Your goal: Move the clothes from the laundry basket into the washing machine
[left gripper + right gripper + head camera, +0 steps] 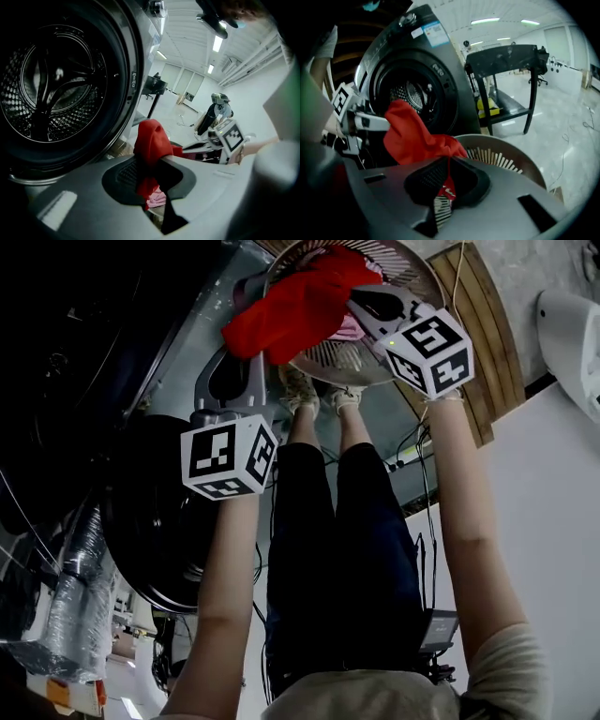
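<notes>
My left tongs [251, 345] and right tongs [361, 304] both pinch one red garment [300, 306] above the laundry basket [419, 276], and the drum [56, 89] of the washing machine [440, 61] looks empty, so I judge nearly all is left.

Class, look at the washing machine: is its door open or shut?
Open. The washing machine shows its perforated drum uncovered in both gripper views, with no door across the opening.
</notes>
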Demonstrator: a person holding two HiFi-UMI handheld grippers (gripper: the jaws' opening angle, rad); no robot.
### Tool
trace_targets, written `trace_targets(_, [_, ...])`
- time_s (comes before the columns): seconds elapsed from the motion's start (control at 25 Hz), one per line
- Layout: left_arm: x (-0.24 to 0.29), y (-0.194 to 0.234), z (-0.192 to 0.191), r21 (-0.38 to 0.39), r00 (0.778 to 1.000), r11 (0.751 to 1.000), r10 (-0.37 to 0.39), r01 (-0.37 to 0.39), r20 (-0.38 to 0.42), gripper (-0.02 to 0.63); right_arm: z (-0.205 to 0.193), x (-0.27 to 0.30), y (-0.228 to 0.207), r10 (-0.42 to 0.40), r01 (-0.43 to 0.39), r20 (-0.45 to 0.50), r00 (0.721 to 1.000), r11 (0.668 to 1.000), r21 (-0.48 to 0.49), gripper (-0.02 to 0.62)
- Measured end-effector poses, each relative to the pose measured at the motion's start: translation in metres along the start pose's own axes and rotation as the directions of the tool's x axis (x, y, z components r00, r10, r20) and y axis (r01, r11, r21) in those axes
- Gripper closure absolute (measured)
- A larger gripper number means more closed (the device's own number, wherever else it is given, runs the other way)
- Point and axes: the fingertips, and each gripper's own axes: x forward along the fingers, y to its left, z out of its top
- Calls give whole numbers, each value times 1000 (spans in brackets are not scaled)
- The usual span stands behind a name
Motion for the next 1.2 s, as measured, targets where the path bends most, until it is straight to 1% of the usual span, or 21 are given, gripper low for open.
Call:
trace_targets(0.08, [9,-9,4,-26,999,999,-34,34,3,548,23,-24,9,-1,-3,69,998,998,68,574])
trace_targets(0.12, [13,-18,7,-37,997,996,-79,79,12,545,34,-34,14,-3,-7,104,995,995,96,574])
trace_targets(0.16, [16,-29,11,-49,990,989,-141,142,29,535,46,-41,19,-6,-10,136,991,993,116,574])
trace_targets(0.2, [19,-42,15,-64,976,974,-212,215,48,505,56,-47,24,-4,-18,164,986,991,131,574])
trace_targets(0.24, [22,-54,17,-74,958,956,-281,285,63,462,65,-52,29,5,-32,186,982,989,144,574])
trace_targets(0.28, [24,-65,19,-72,939,937,-337,341,67,403,71,-54,34,21,-53,200,980,986,155,574])
trace_targets(0.32, [26,-74,19,-51,925,924,-375,378,58,334,76,-56,39,40,-74,203,978,984,162,574])
trace_targets(0.36, [29,-80,18,-13,918,918,-395,396,40,312,80,-57,44,60,-93,199,978,983,161,574])
trace_targets(0.4, [32,-83,17,39,917,917,-399,398,15,293,83,-58,49,79,-110,191,978,982,156,574])
trace_targets(0.48, [37,-86,15,163,926,912,-376,375,-29,270,91,-62,60,119,-148,190,975,978,149,574])
trace_targets(0.56, [42,-89,17,267,933,896,-358,355,-41,264,100,-67,72,157,-188,201,967,971,149,574])
trace_targets(0.6, [44,-91,20,297,935,890,-353,346,-34,262,103,-68,78,171,-202,205,964,968,146,574])
trace_targets(0.64, [46,-91,24,310,939,891,-343,331,-18,262,106,-68,83,180,-211,208,961,968,138,574])
trace_targets(0.76, [51,-84,34,292,952,916,-302,276,47,269,107,-69,91,201,-236,236,951,963,133,574])
trace_targets(0.8, [51,-81,35,289,955,921,-291,263,59,308,106,-68,91,206,-249,251,946,957,149,574])
trace_targets(0.84, [51,-77,34,294,958,923,-279,249,63,378,105,-66,91,211,-262,268,940,950,173,574])
trace_targets(0.88, [49,-73,32,300,962,924,-266,236,62,421,104,-63,90,212,-275,287,934,941,198,574])
trace_targets(0.92, [47,-68,31,300,966,928,-251,222,62,443,104,-59,90,212,-285,306,928,933,220,574])
trace_targets(1.0, [40,-55,27,276,974,942,-217,192,66,459,103,-52,94,207,-293,333,920,927,234,574])
trace_targets(1.08, [32,-34,23,238,983,960,-167,145,75,463,101,-45,102,202,-288,335,920,930,229,572])
trace_targets(1.2, [23,18,15,139,996,990,-43,31,83,466,93,-32,106,183,-265,314,932,934,242,572])
